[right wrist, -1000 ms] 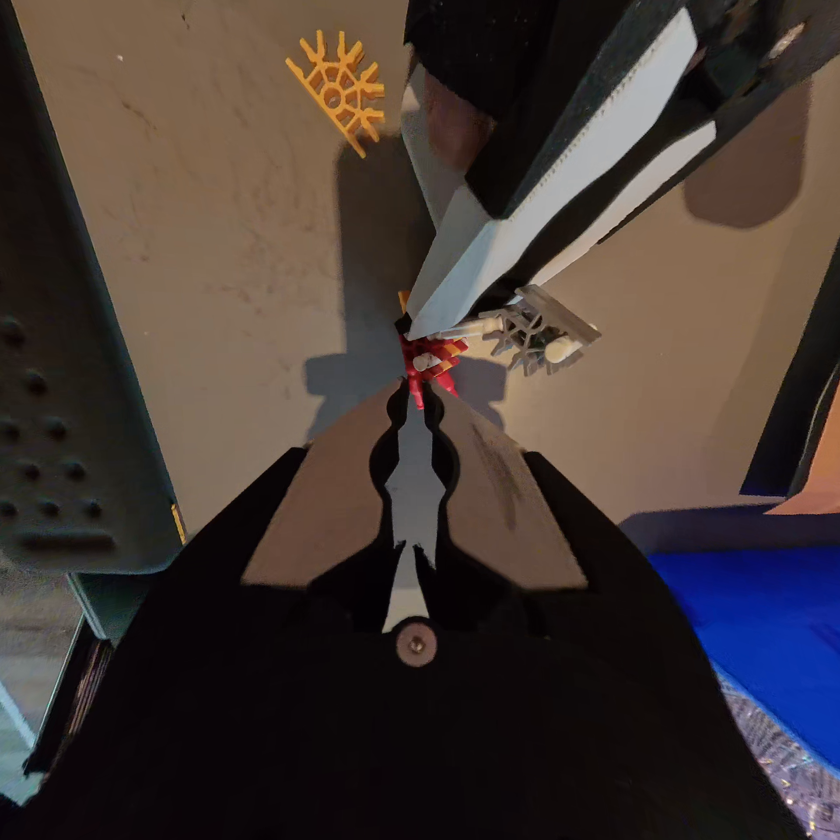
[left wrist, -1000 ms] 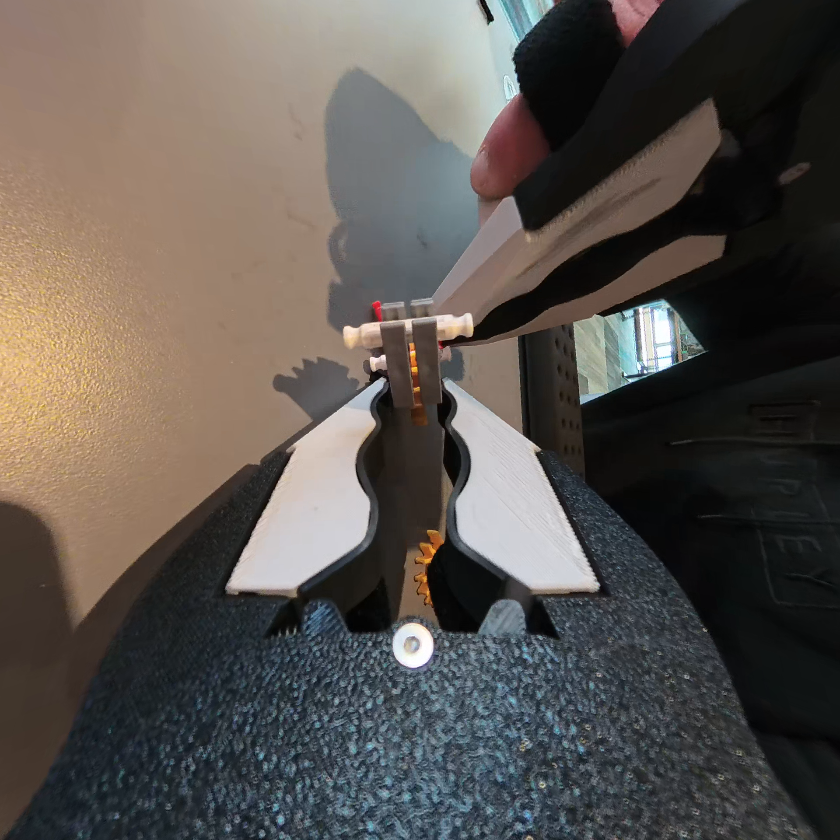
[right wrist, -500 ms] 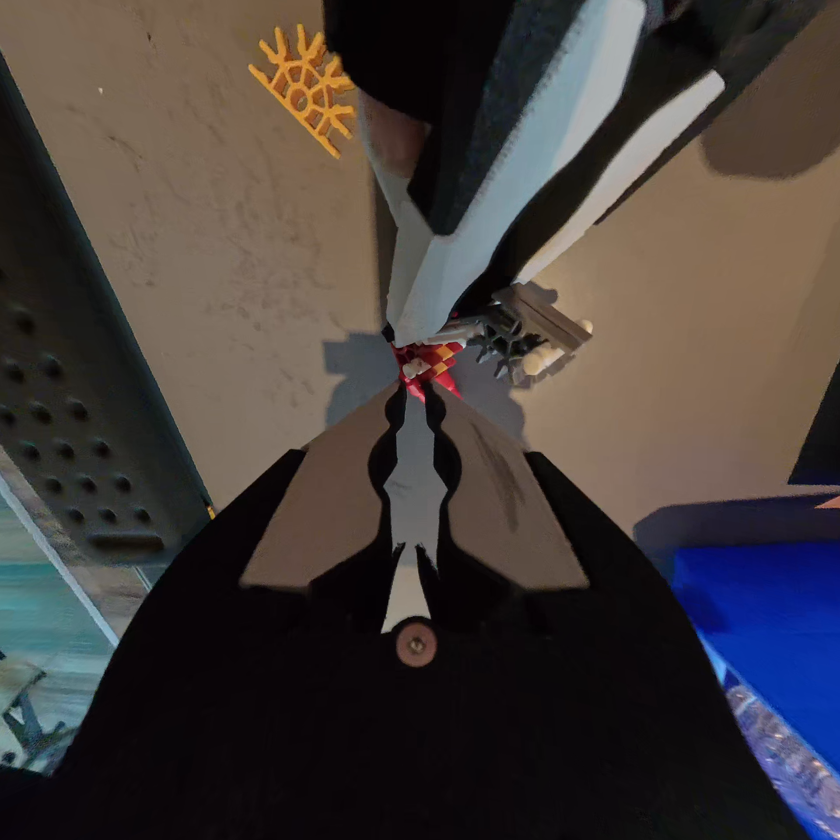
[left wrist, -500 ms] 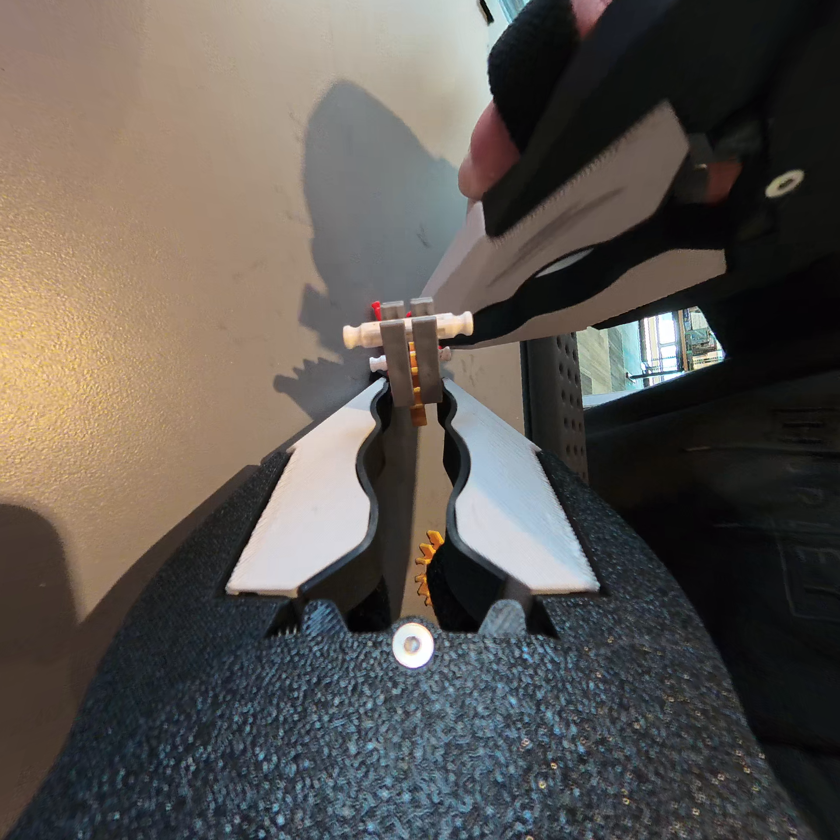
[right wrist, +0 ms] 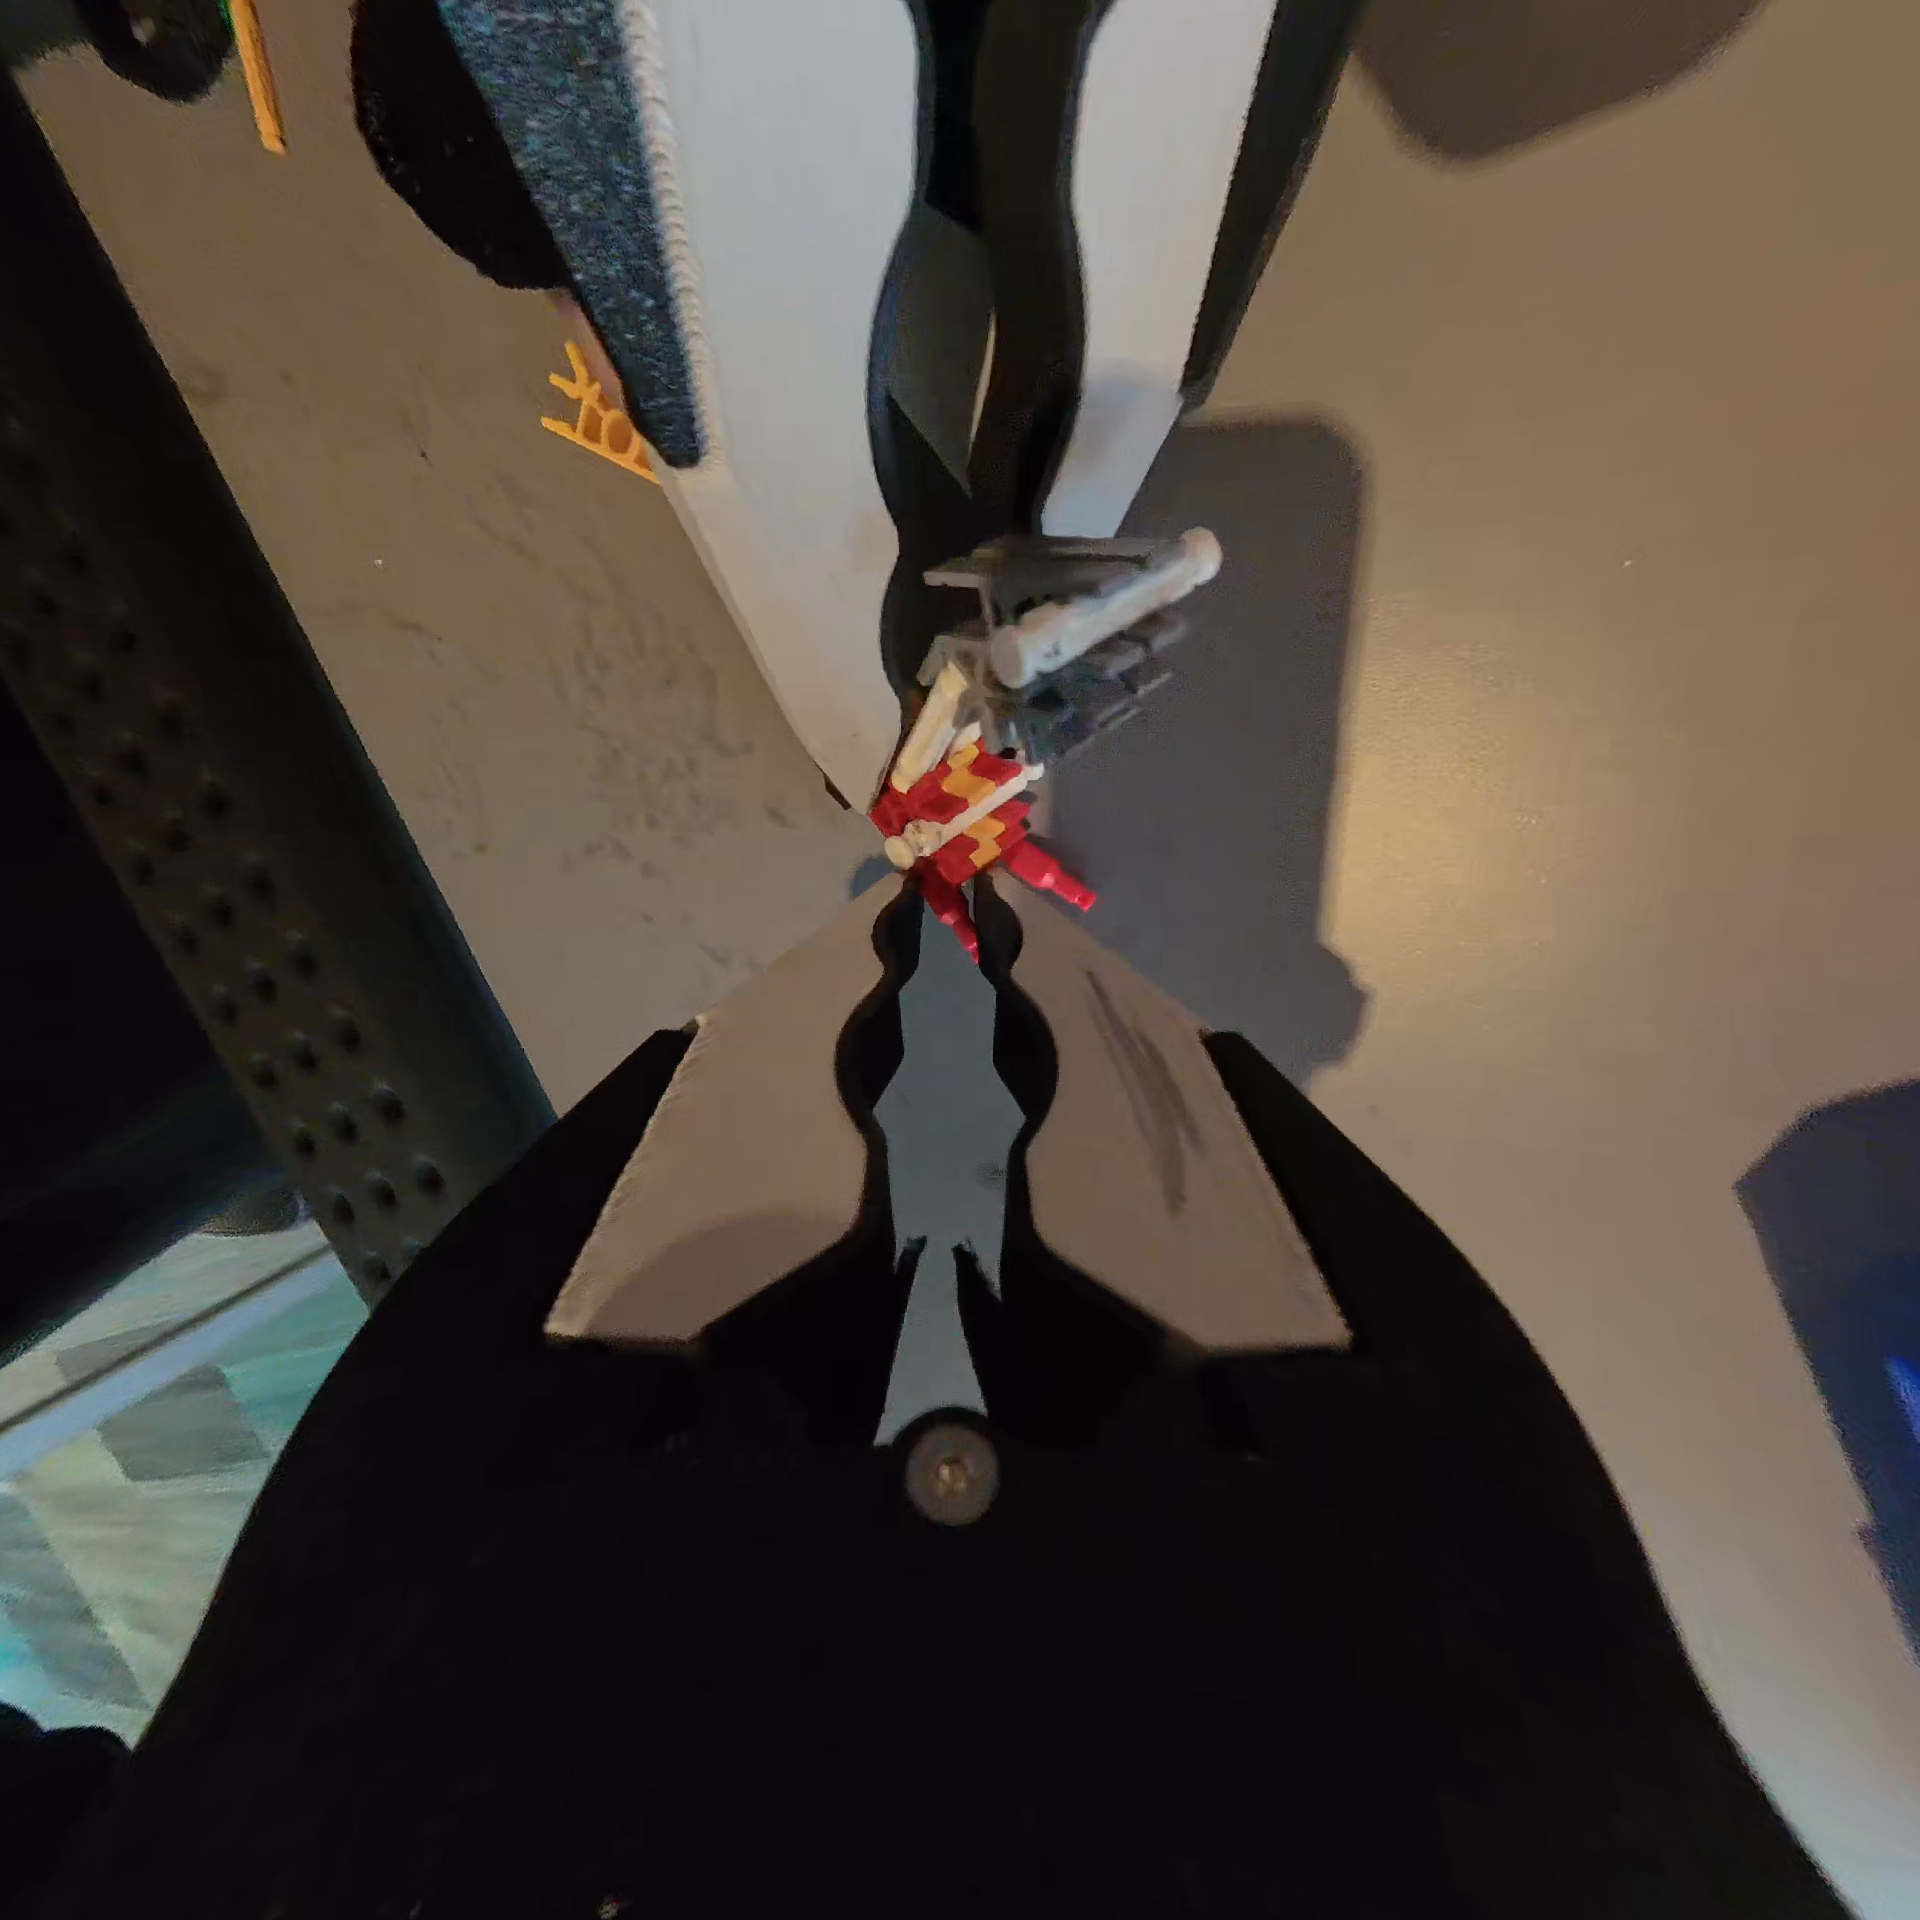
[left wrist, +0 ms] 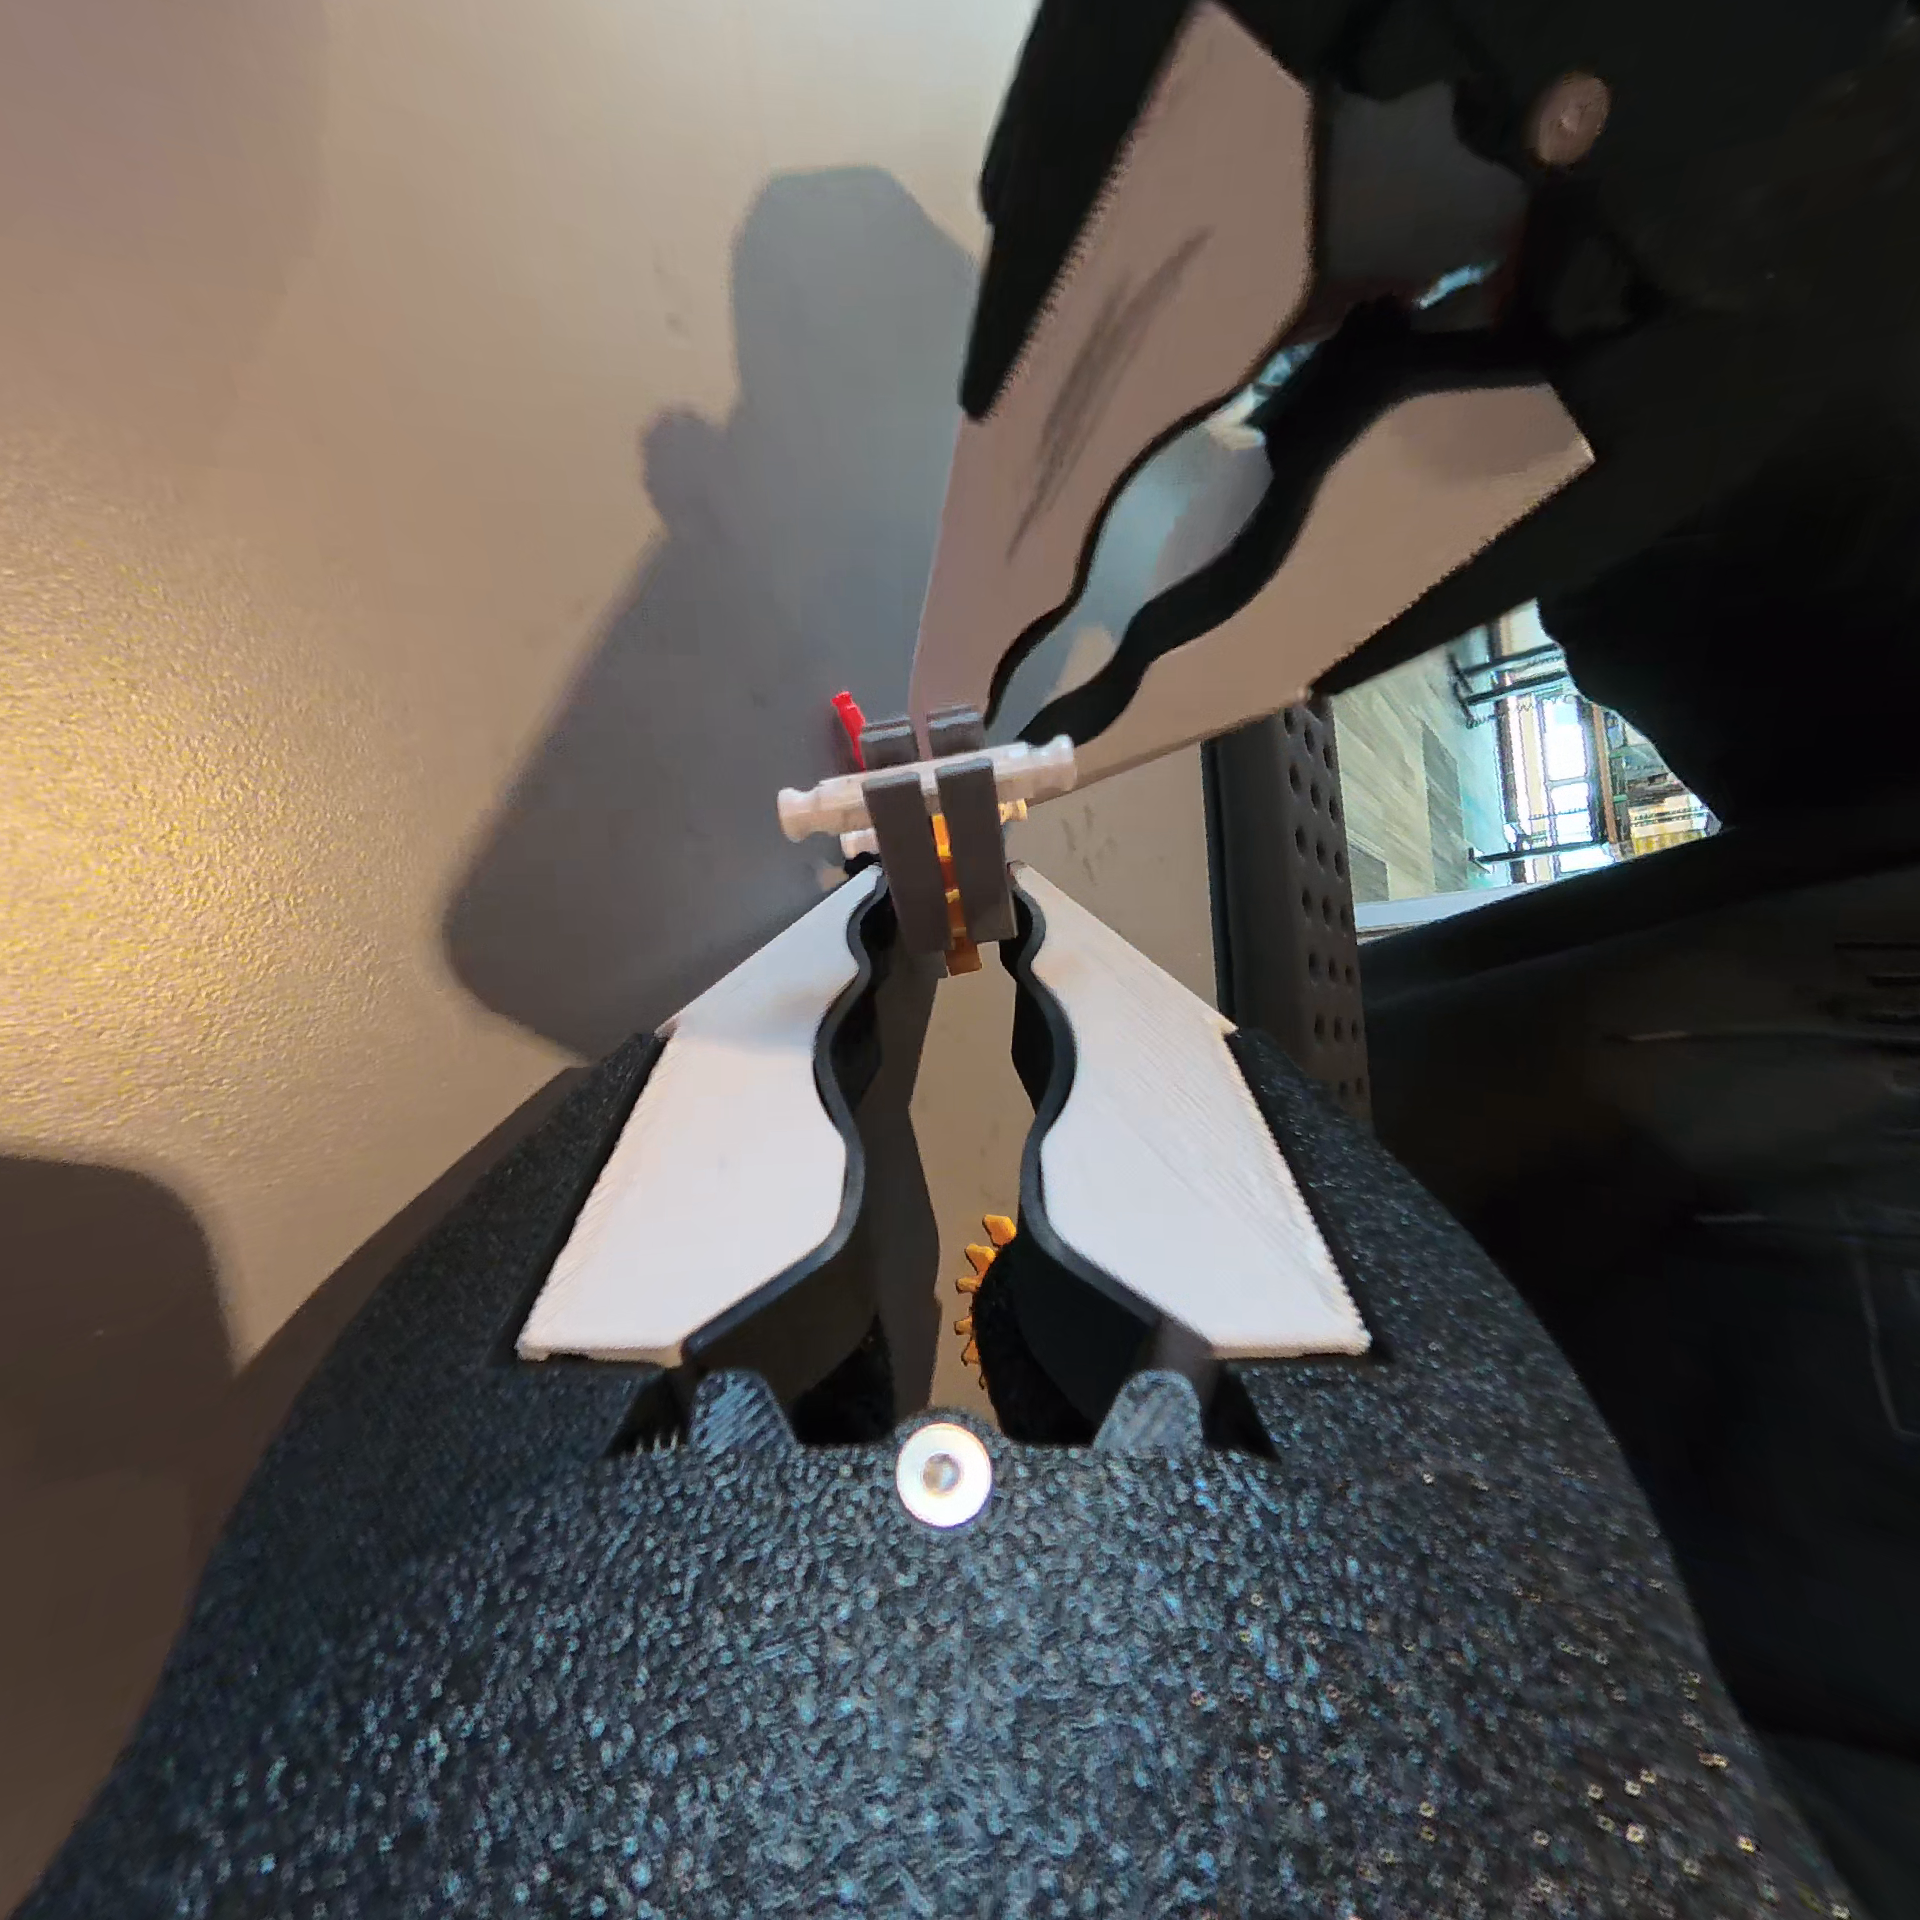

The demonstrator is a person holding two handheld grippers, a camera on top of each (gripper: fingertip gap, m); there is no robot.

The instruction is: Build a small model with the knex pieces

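The left gripper [left wrist: 940, 894] is clamped on the grey connectors [left wrist: 940, 862] of a small rod-and-connector build, which juts toward 12 o'clock from its tips; a white rod [left wrist: 925, 795] crosses them from 9 to 3. The right gripper [right wrist: 951, 904] pinches the red part [right wrist: 961, 847] at the build's other end, so the build's long axis runs between the two tips. Blur hides how firmly it bites. A yellow connector [right wrist: 597, 426] lies on the table [right wrist: 1558, 727] at 11 o'clock.

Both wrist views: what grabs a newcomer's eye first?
A small toy assembly held between both grippers: the left gripper clamps its grey connectors, the right gripper its red piece, with white rods between. A loose orange connector lies on the beige table.
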